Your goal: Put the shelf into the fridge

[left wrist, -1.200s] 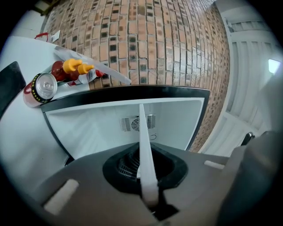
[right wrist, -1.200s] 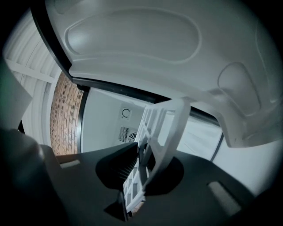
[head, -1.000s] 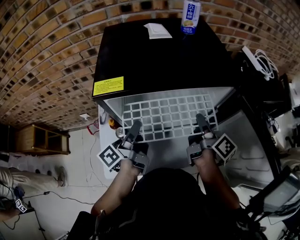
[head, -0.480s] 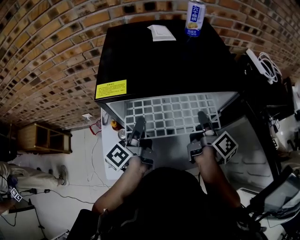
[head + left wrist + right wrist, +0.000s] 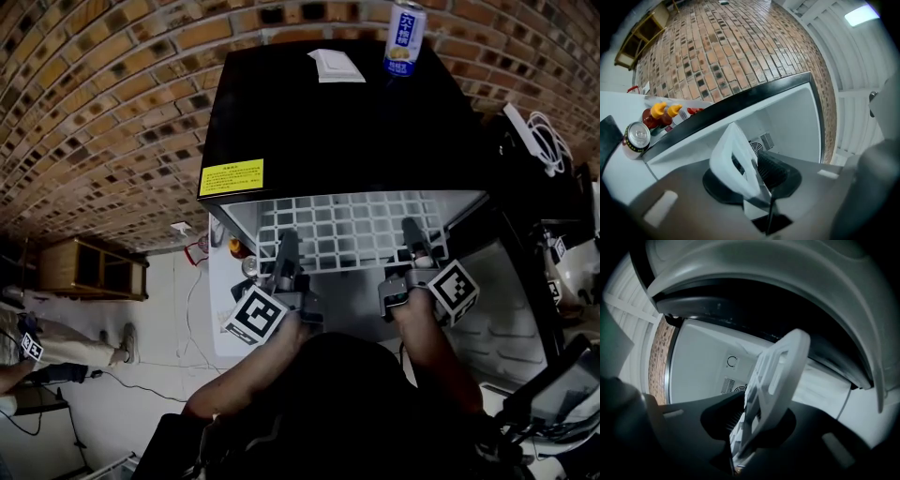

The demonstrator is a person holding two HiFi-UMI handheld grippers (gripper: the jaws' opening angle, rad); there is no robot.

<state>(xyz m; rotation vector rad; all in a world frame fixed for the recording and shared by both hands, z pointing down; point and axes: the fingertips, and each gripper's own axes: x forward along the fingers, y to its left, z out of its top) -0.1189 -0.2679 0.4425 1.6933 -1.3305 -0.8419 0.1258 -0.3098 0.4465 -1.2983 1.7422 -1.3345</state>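
Note:
A white grid shelf (image 5: 347, 230) lies level, mostly inside the open black fridge (image 5: 337, 131), with its front edge sticking out. My left gripper (image 5: 286, 251) is at the left of that edge and my right gripper (image 5: 412, 234) at the right. In the left gripper view the shelf edge (image 5: 733, 154) stands tilted between the jaws of the left gripper (image 5: 754, 168), apart from the ribbed pad. In the right gripper view the shelf (image 5: 776, 376) leans between the right gripper's (image 5: 754, 423) jaws with a gap at one pad. Both pairs of jaws have just been opening, with the shelf still between them.
A drink can (image 5: 405, 37) and a white card (image 5: 337, 64) sit on the fridge top. The open door's rack at the left holds a can (image 5: 636, 136) and sauce bottles (image 5: 658, 115). A wooden cabinet (image 5: 89, 272) and cables lie on the floor at the left.
The shelf has slid deeper into the fridge and both grippers have followed it forward. The left gripper has rolled, its marker cube turning. Both pairs of jaws have loosened.

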